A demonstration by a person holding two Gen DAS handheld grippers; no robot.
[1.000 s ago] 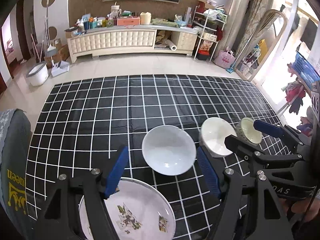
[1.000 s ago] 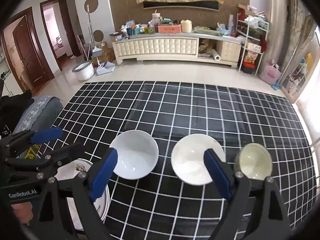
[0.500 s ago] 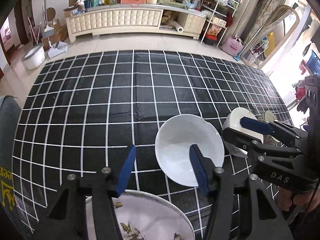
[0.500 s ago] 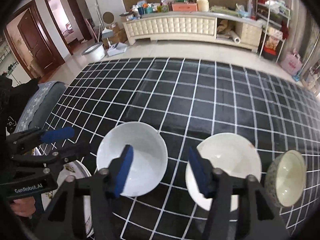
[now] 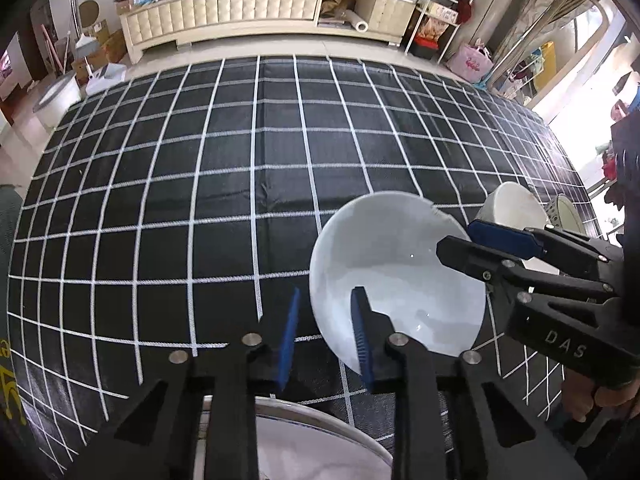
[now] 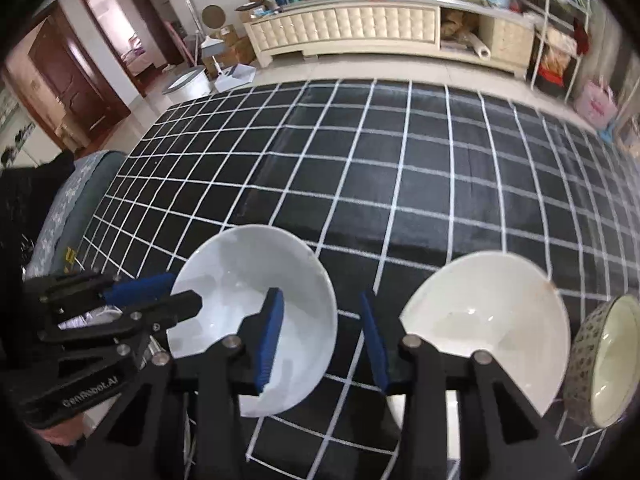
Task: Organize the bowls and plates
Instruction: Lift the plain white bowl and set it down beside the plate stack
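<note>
Two grippers are set at one white bowl (image 5: 400, 280): left gripper (image 5: 326, 336) approx half-open across its left rim. Right gripper (image 6: 322, 338) is held half-open, nothing gripped, w/ the cream bowl (image 6: 488, 328) just right.

The right claw (image 5: 486, 246) body reads "DAS", the left claw (image 6: 176, 294) body "GenRobot.AI"

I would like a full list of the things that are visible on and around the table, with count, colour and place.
White bowl: one, white, front left, both grippers straddling its rim.
Cream bowl: one, off-white, right of the white bowl.
Patterned bowl: one, speckled outside, pale inside, far right.
Plate: one, white, near edge, mostly hidden.
Tablecloth: one, black with white grid.
Sideboard: one, cream, by the back wall, cluttered top.
Left gripper: black, blue pads, jaws open.
Right gripper: same, jaws open.
</note>
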